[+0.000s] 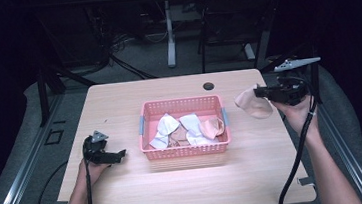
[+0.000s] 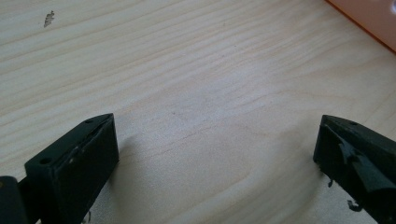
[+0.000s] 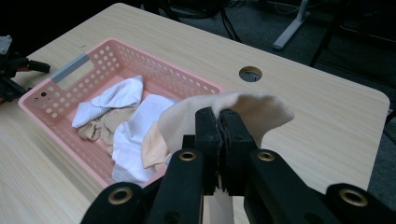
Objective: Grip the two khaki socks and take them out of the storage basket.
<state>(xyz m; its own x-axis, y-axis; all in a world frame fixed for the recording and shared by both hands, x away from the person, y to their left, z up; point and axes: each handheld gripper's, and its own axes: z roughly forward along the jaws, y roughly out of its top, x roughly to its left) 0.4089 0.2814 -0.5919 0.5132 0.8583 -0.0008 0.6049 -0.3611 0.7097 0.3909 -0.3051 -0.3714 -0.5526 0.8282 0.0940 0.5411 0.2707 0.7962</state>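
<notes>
A pink perforated basket (image 1: pixel 186 152) stands mid-table and holds several white and beige socks (image 1: pixel 187 127). My right gripper (image 1: pixel 257 92) hangs above the table to the right of the basket, shut on a beige sock (image 1: pixel 252 106) that droops from its jaws. In the right gripper view the same beige sock (image 3: pixel 252 108) is pinched between the closed jaws of that right gripper (image 3: pixel 218 116), with the basket (image 3: pixel 70 98) beyond it. My left gripper (image 1: pixel 120 154) rests low on the table left of the basket, and in its own view the left gripper (image 2: pixel 217 135) stands open over bare wood.
The light wooden table (image 1: pixel 127 187) has a round cable hole (image 1: pixel 208 86) near its far edge. Bare tabletop lies in front of the basket and on both sides. Desk legs and a chair stand on the dark floor beyond.
</notes>
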